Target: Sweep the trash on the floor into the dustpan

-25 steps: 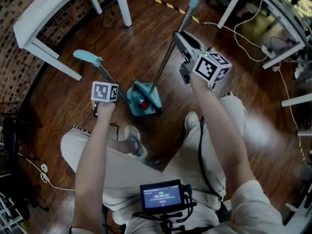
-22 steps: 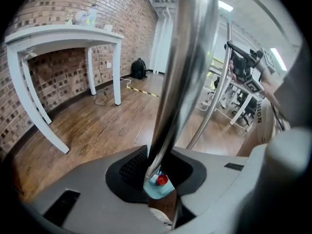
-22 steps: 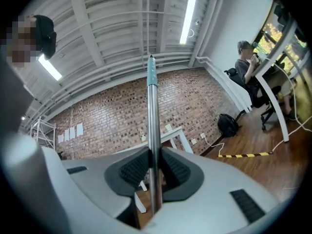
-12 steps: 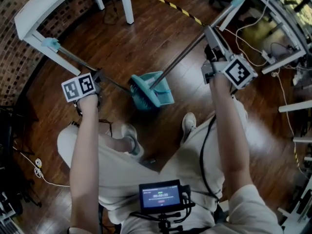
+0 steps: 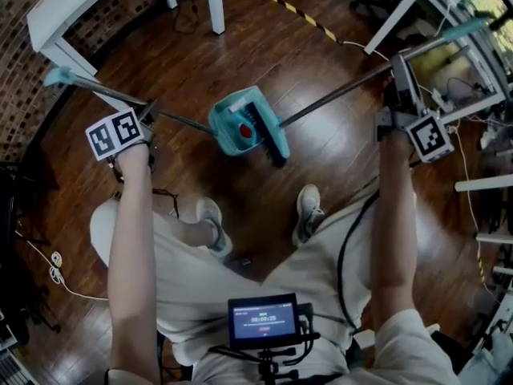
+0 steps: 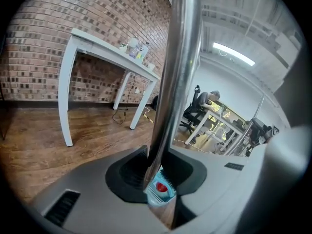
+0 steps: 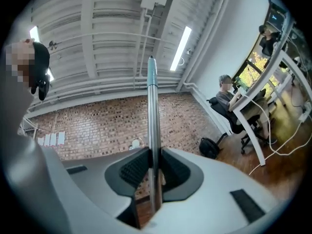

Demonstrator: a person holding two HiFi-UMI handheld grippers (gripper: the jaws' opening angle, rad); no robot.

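Note:
In the head view a teal dustpan (image 5: 231, 120) hangs above the wooden floor with a red piece of trash (image 5: 244, 131) inside. Its metal handle (image 5: 180, 121) runs left to a teal grip (image 5: 58, 76). My left gripper (image 5: 149, 112) is shut on that handle. The teal broom head (image 5: 271, 139) rests against the pan's right side, and its long pole (image 5: 345, 93) reaches right to my right gripper (image 5: 397, 91), which is shut on it. In the left gripper view the handle (image 6: 170, 82) passes between the jaws (image 6: 155, 177), with the dustpan (image 6: 160, 191) beyond. In the right gripper view the pole (image 7: 152, 130) is clamped in the gripper (image 7: 152, 172).
A white table (image 5: 48, 26) stands at the upper left before a brick wall. Desks with cables (image 5: 449, 62) fill the upper right, and yellow-black tape (image 5: 296, 14) marks the floor. The person's shoes (image 5: 309, 207) are below the dustpan. People sit at a far desk (image 7: 229, 94).
Both hands have risen and spread apart. Dustpan and broom lifted off the floor together, their handles swinging from steep to almost level. The red trash is now inside the pan.

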